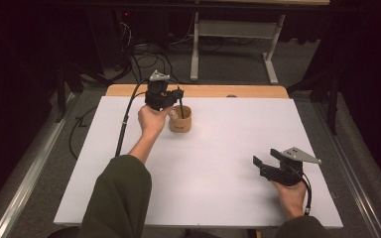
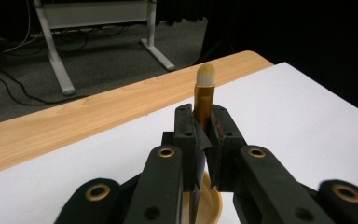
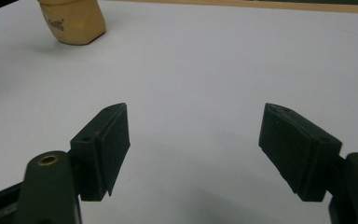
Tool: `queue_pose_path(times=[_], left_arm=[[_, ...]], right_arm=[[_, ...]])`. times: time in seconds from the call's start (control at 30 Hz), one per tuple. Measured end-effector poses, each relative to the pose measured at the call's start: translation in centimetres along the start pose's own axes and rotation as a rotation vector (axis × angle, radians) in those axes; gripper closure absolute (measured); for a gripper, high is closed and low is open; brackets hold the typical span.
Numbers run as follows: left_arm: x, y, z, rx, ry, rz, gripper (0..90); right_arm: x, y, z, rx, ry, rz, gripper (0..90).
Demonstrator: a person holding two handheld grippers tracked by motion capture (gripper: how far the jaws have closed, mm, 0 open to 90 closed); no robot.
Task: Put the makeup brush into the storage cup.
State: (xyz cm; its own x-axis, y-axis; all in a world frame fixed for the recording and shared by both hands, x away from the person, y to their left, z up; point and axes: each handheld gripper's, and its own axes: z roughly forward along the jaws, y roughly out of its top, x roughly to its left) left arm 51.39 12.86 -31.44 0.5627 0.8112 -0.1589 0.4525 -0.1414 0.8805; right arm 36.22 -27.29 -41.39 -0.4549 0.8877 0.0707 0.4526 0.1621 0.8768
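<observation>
High view: a small tan cup (image 1: 180, 120), round with a matte wooden look, stands on the white sheet (image 1: 218, 163) toward its far left, at about eleven o'clock from the sheet's centre. A slim stick (image 1: 181, 106) rises upright from the cup; in the left gripper view it is a glossy golden-brown rod (image 2: 203, 102) with a pale rounded tip, over the cup's curved rim (image 2: 212, 203). The left gripper (image 1: 176, 96) clamps its jaws tight on the stick above the cup. A light wooden table edge (image 1: 198, 90) borders the sheet at twelve o'clock. The right gripper (image 1: 264, 159) rests at four o'clock, well apart, jaws spread wide on nothing.
</observation>
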Motion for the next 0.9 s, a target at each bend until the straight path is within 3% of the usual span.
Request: queue_pose_path(times=[0.37, 0.47, 0.9], left_arm=[[0.1, -0.5, 0.7, 0.023, 0.002, -0.018, 83.5], [0.0, -0.6, 0.8, 0.034, 0.015, 0.008, 83.5], [0.8, -1.2, 1.2, 0.056, 0.020, -0.051, 83.1]], right_arm=[[0.0, 0.0, -0.1, -0.007, 0.002, -0.005, 26.3], [0.0, 0.0, -0.1, -0.004, 0.002, -0.001, 26.4], [0.0, 0.0, -0.1, -0.004, 0.002, -0.002, 26.4]])
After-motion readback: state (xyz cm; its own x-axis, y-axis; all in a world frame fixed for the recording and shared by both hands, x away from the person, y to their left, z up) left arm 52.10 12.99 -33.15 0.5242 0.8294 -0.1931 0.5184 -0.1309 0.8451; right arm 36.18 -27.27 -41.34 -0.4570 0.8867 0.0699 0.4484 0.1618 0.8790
